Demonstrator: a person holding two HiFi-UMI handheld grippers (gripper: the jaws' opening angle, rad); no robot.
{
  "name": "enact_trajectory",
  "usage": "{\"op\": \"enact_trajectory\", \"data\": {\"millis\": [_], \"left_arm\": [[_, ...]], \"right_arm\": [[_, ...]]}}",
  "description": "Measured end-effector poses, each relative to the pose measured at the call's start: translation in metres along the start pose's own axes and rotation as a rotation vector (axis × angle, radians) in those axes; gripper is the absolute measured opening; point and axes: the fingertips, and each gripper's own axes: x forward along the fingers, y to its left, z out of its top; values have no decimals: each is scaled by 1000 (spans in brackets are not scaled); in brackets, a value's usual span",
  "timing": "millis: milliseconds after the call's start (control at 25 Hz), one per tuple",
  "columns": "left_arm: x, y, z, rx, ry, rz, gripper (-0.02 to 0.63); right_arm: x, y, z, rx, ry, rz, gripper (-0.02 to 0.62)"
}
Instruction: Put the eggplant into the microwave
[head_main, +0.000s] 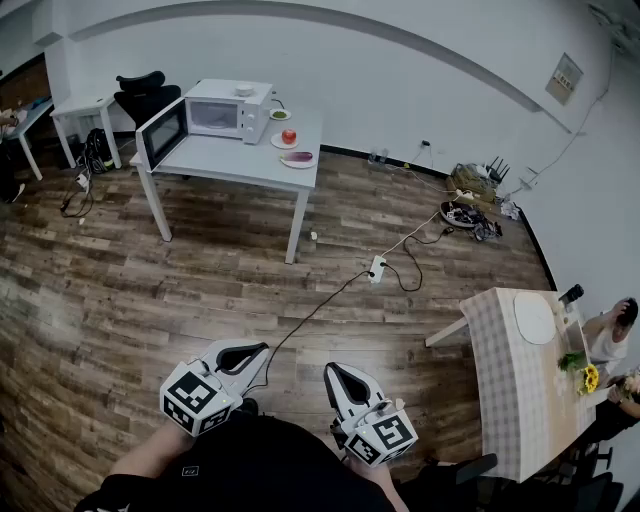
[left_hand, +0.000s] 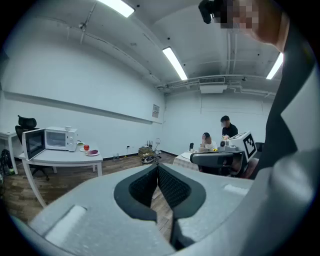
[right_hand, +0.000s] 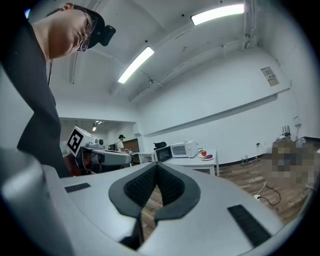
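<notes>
Only the approach is in hand: left gripper (head_main: 262, 348) and right gripper (head_main: 331, 371) are both closed and empty, near the person. The eggplant (head_main: 298, 156) lies on a plate (head_main: 311, 161) on the far table (head_main: 220, 158), right of the open microwave (head_main: 225, 110). Next, I'd guess, comes walking over and opening one pair of jaws.

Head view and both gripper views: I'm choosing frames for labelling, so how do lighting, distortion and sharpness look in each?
Head view: even light, strong fisheye bending the wall, microwave and eggplant small but distinct. Left gripper view: dark round vignette, bright ceiling strips, near fingers a little soft. Right gripper view: same vignette and curvature, ceiling lights blown out.
</notes>
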Motion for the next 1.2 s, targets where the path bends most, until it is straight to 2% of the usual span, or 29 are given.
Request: {"op": "enact_trajectory", "data": {"millis": [480, 760, 1200], "left_arm": [[8, -27, 1, 10, -3, 8, 9], [17, -38, -2, 21, 9, 6, 9], [51, -12, 9, 25, -7, 14, 9]], "right_arm": [[-29, -7, 1, -12, -9, 7, 14], [-49, -24, 4, 19, -66, -37, 15], [-28, -54, 10, 31, -61, -22, 18]]}}
